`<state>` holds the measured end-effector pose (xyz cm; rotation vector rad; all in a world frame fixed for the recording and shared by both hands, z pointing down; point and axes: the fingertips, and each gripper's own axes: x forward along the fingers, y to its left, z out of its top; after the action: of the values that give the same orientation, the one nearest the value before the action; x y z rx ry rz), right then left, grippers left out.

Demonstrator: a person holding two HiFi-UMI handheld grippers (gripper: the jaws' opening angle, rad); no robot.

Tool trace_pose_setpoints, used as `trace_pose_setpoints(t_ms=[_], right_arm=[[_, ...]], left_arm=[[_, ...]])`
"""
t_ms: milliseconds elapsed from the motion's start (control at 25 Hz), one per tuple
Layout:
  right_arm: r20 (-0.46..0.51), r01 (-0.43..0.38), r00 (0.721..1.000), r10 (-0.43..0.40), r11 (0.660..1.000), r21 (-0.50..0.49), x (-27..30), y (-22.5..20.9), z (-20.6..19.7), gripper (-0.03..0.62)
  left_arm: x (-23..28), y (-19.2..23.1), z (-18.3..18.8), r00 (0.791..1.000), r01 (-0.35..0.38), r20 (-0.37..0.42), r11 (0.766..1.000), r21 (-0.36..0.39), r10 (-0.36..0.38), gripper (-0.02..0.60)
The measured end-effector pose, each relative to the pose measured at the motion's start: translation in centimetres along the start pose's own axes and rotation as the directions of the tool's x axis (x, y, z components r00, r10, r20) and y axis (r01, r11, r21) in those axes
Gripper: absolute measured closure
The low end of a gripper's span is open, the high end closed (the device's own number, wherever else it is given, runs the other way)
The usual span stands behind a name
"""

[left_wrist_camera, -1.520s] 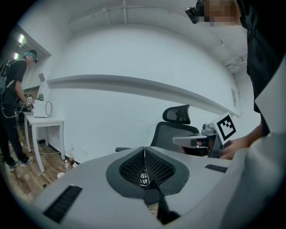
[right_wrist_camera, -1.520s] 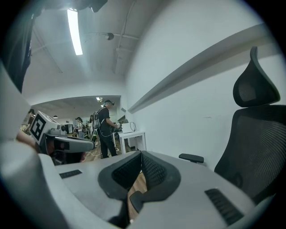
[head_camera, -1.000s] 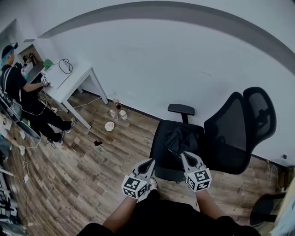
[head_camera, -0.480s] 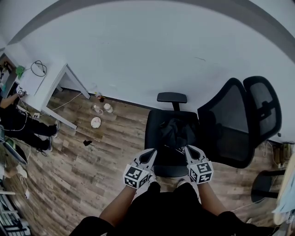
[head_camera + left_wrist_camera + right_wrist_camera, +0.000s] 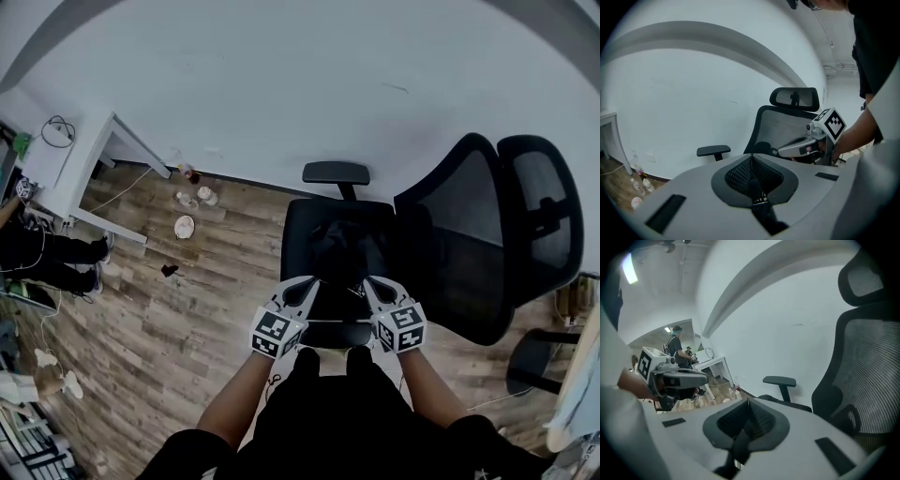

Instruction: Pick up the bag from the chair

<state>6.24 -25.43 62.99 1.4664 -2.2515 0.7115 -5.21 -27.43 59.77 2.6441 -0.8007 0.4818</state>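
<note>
Both of my forearms reach forward over the front edge of the chair (image 5: 450,234), side by side and angled downward toward its seat. The left gripper (image 5: 303,283) sits over the left front part of the seat and the right gripper (image 5: 372,281) over the right front part, with their marker cubes nearest my body. In the left gripper view the jaws are pressed together with nothing between them, and the same holds in the right gripper view (the pads meet in a single seam in each).

The bag (image 5: 339,251), a dark crumpled heap, lies in the middle of the chair seat, in front of the backrest and below the armrest (image 5: 336,172). Its near edge falls between the two gripper tips. From the head view I cannot tell whether either tip touches the fabric.
</note>
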Motion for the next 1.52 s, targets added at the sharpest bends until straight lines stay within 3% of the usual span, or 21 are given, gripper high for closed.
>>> trace_pose_setpoints(t_ms=[320,360,440,480,560,600,760,880,1040,1280,1400,1520], right_arm=[[-0.066,0.01,0.998,-0.008,0.999,0.033,2.1,-3.2,-1.8,0.569],[-0.081,0.006,0.997,-0.003,0.999,0.041,2.6,-3.6,-2.1,0.548],[-0.117,0.003,0.993,0.005,0.998,0.068,3.5,-4.3,-3.0,0.436],[-0.133,0.008,0.991,0.003,0.997,0.083,3.9,-4.8,-3.5,0.396],[-0.159,0.02,0.987,-0.003,0.994,0.108,4.9,-5.7,-4.4,0.313],[-0.17,0.023,0.985,-0.002,0.992,0.122,5.4,-6.2,-4.8,0.286],[-0.199,0.039,0.98,-0.002,0.982,0.185,6.8,-8.2,-6.6,0.23],[-0.24,0.062,0.971,-0.01,0.976,0.21,8.0,-9.9,-8.4,0.185],[-0.31,0.084,0.951,-0.003,0.965,0.249,9.9,-11.1,-10.2,0.144],[-0.382,0.094,0.924,0.021,0.955,0.28,12.5,-12.2,-12.2,0.135],[-0.388,0.081,0.921,0.032,0.959,0.273,13.0,-12.2,-12.3,0.137],[-0.374,0.073,0.927,0.028,0.964,0.254,13.3,-12.4,-12.3,0.14]], left_arm=[[3.5,2.6,-1.7,0.999,-0.045,-0.005,0.979,-0.197,0.045,0.559],[3.9,3.1,-2.0,0.999,-0.05,-0.011,0.976,-0.213,0.048,0.559],[5.0,4.1,-3.0,0.998,-0.056,-0.035,0.969,-0.241,0.049,0.557],[5.6,4.5,-3.5,0.998,-0.057,-0.052,0.967,-0.249,0.045,0.528],[7.0,5.2,-4.6,0.995,-0.059,-0.09,0.965,-0.256,0.037,0.353],[7.7,5.5,-5.1,0.993,-0.063,-0.108,0.964,-0.257,0.036,0.309],[10.6,6.6,-7.3,0.982,-0.086,-0.186,0.967,-0.241,0.041,0.199],[12.8,7.4,-9.2,0.97,-0.079,-0.243,0.97,-0.232,0.021,0.153],[15.6,8.2,-11.9,0.95,-0.046,-0.31,0.964,-0.26,-0.038,0.127],[19.2,7.4,-15.3,0.906,0.027,-0.392,0.946,-0.322,-0.159,0.129],[20.2,6.9,-16.0,0.891,0.026,-0.421,0.945,-0.325,-0.17,0.13],[20.7,6.9,-16.0,0.889,0.019,-0.432,0.953,-0.301,-0.154,0.148]])
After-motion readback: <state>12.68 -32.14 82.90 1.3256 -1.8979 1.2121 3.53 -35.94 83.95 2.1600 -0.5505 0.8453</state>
